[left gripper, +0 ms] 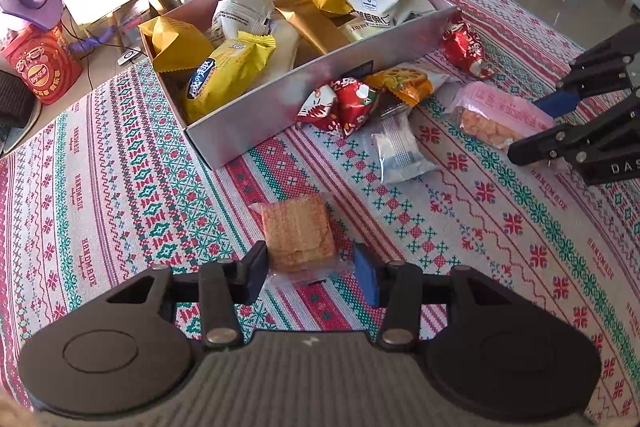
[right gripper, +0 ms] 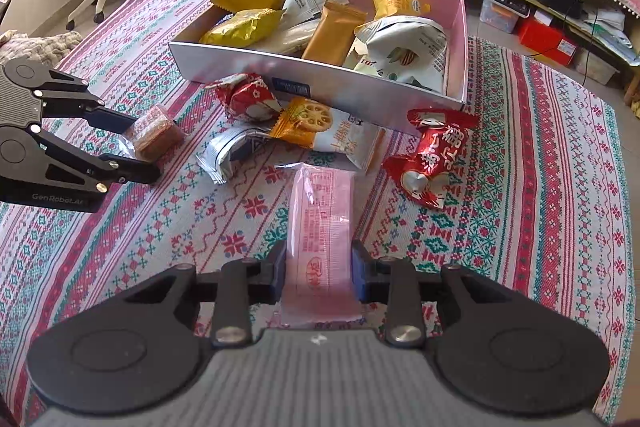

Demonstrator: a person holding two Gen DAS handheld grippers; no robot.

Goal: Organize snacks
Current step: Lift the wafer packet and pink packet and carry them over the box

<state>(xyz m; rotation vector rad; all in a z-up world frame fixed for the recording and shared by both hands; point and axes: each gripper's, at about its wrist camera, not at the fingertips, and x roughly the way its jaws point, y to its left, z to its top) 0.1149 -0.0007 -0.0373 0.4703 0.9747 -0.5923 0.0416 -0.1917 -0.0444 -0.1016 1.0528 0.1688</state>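
Snacks: loose packs (right gripper: pixel 320 135) are scattered mid-frame below the box (right gripper: pixel 320 83).
Left gripper (left gripper: pixel 314 273): closed on the cake (left gripper: pixel 298 235).
Right gripper (right gripper: pixel 320 273): clamped on the pink pack (right gripper: pixel 322 223).
Advice: both are best lifted clear of the wall, then released inside.

Pink box (right gripper: pixel 456 39), red-and-green patterned tablecloth (right gripper: pixel 540 187) (gold, white packets (right gripper: pixel 336 31) inside).
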